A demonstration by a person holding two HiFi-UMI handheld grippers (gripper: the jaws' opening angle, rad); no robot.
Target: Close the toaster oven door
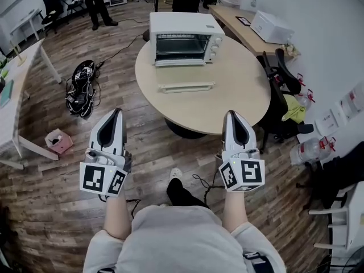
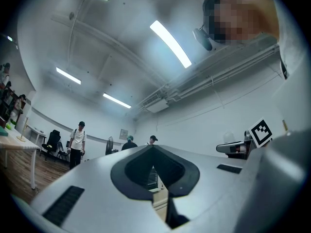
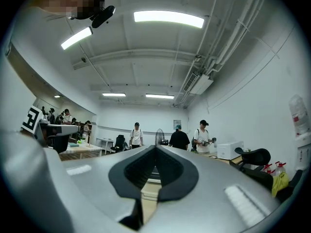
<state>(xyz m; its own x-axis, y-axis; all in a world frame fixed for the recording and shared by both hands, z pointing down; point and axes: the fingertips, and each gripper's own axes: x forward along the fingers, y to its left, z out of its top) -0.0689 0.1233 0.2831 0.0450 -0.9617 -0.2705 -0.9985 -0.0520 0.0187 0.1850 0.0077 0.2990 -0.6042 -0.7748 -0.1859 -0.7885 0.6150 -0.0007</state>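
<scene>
Both tongs were at rest near the body, short of the table's (image 1: 239, 95) near rim. The left tongs (image 1: 118, 114) had its jaws together with nothing between them. The right tongs (image 1: 232, 115) was likewise shut and empty. The oven (image 1: 183, 37) stood on the far part of the table, straight ahead and well apart from both tips, its front facing us. We judged the door (image 1: 186, 87) to be dropped flat toward us. Only a pale bar just before the oven was plain, and we took it for the handle edge, though we could not be sure of this. That bar ran left to right, square across our line of reach. It sat between the two tongs in bearing, a little closer to the right one. We noted that the coming move turns on this. Either tongs must go forward over the table and get under or behind that long edge to swing it up and away, and the right had the shorter path.
</scene>
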